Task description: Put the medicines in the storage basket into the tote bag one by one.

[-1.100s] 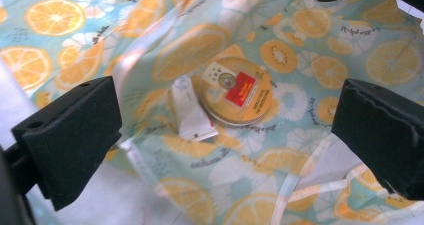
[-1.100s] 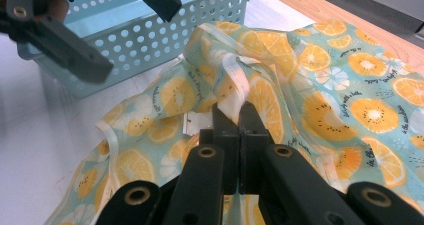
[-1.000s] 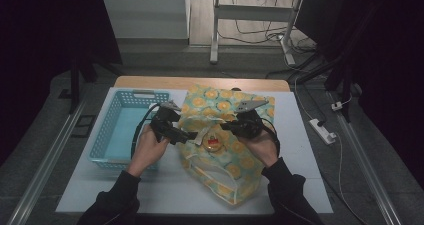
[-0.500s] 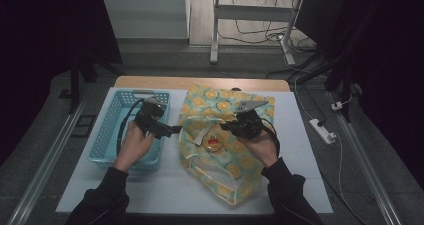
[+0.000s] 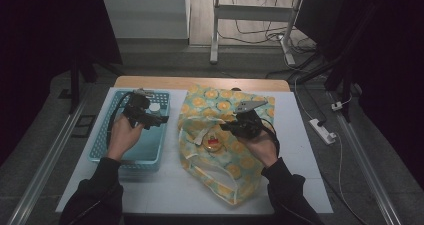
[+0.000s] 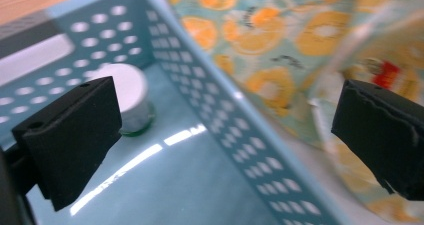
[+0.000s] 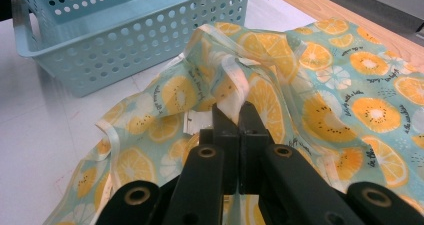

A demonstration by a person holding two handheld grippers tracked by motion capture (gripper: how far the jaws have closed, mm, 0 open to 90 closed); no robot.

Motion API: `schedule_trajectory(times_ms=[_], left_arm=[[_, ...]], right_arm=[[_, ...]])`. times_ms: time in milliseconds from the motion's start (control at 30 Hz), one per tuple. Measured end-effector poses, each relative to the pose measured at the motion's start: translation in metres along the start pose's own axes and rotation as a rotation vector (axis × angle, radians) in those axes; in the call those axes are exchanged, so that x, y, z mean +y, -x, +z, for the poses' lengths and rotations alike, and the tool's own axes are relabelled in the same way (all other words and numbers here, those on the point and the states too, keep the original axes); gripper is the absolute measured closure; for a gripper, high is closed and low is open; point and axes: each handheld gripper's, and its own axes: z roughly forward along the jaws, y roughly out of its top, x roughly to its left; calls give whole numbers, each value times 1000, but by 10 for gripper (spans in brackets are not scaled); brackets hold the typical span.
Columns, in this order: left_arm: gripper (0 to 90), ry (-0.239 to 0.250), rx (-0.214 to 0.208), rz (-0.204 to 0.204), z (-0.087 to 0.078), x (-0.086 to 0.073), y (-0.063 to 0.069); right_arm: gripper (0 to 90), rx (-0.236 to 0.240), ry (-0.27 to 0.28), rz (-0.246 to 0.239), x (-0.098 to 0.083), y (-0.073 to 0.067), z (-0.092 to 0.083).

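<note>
A teal cloth bag (image 5: 240, 160) printed with orange slices lies on the white table, its mouth held up. My right gripper (image 5: 227, 127) is shut on the bag's white strap (image 7: 235, 80), and its jaws meet on the cloth in the right gripper view (image 7: 239, 120). A small item with a red label (image 5: 212, 144) lies inside the bag's mouth. My left gripper (image 5: 156, 120) hovers over the blue perforated basket (image 5: 107, 135), with its jaws wide apart (image 6: 225, 135) and nothing between them. A white-lidded jar (image 6: 127, 100) stands in the basket's far corner (image 5: 155, 107).
The basket sits left of the bag, their sides almost touching. A wooden strip (image 5: 200, 82) runs along the table's far edge. A white power strip (image 5: 322, 131) lies on the floor to the right. Bare table top (image 5: 165, 185) shows in front of the basket.
My left gripper has moved left, from the bag's mouth to above the basket. The right gripper has kept its hold on the strap.
</note>
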Motion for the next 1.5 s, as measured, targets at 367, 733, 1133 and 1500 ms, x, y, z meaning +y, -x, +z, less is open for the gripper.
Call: schedule_trajectory(times_ms=[367, 733, 1133, 1500], left_arm=[[0, -46, 47, -77, 17, 9, -29], [0, -105, 138, -107, 39, 13, -43], [44, -198, 125, -128, 62, 14, -51], [404, -225, 128, -126, 66, 13, -51]], right_arm=[[897, 1, -1, 1, 0, 0, 1], [897, 2, -3, 1, -1, 1, 1], [897, 2, -3, 1, -1, 1, 0], [897, 2, -2, 0, -1, 0, 0]])
